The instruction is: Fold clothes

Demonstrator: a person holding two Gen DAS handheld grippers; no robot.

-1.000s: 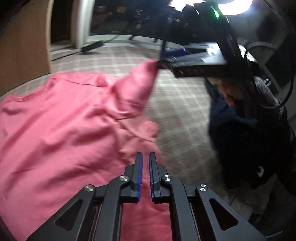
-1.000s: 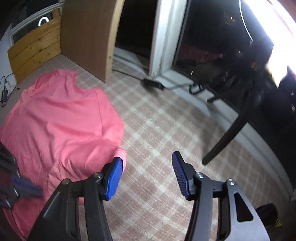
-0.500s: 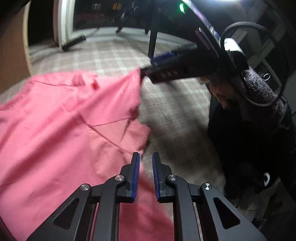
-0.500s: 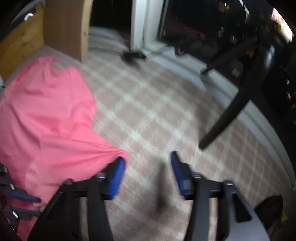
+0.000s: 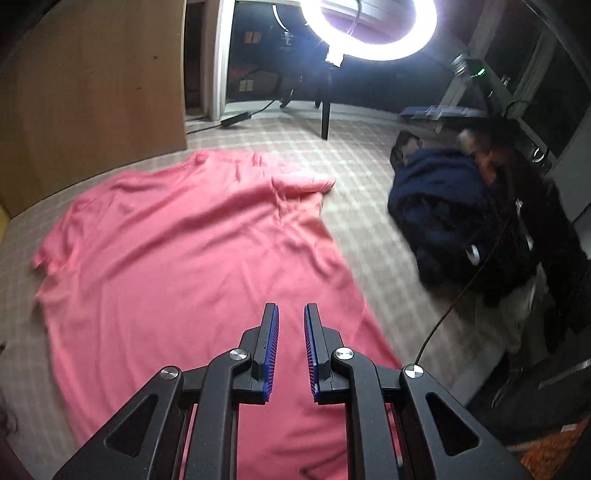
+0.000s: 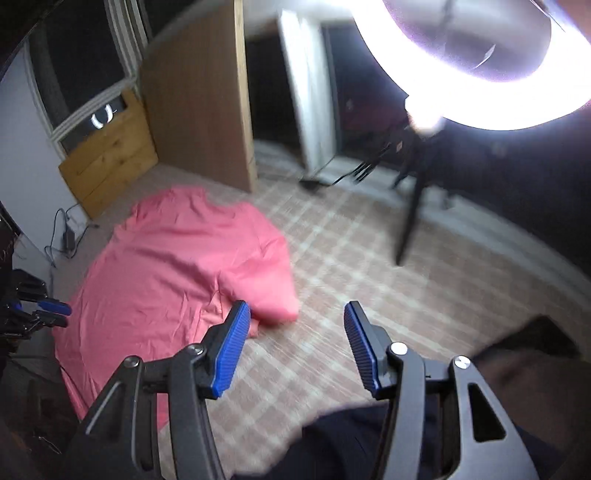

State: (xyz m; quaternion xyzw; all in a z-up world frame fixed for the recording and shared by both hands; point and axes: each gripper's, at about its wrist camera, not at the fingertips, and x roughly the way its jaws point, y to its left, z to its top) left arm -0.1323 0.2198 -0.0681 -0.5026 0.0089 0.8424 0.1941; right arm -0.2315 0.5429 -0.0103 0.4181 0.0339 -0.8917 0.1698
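Currently left gripper point(image 5: 290, 347) sits bottom centre of its view, jaws parted by a narrow gap with nothing between them, hanging over the near hem of the pink shirt point(image 5: 192, 258) spread flat on the checked carpet point(image 5: 369, 229). Right gripper point(image 6: 295, 343) is released wide and empty (a folded pink sleeve edge just beyond its left finger). Farther back: dark clothes pile point(image 5: 443, 218) right, ring light point(image 5: 369, 33) top.

Open floor right of the shirt, clutter at the edges

Bare checked carpet point(image 6: 369, 258) lies clear between the pink shirt point(image 5: 192, 258) and the lamp stand leg point(image 6: 408, 225); a dark clothes pile point(image 5: 450, 218), wooden panel point(image 5: 92, 92) and ring light point(image 5: 369, 29) hem it in.
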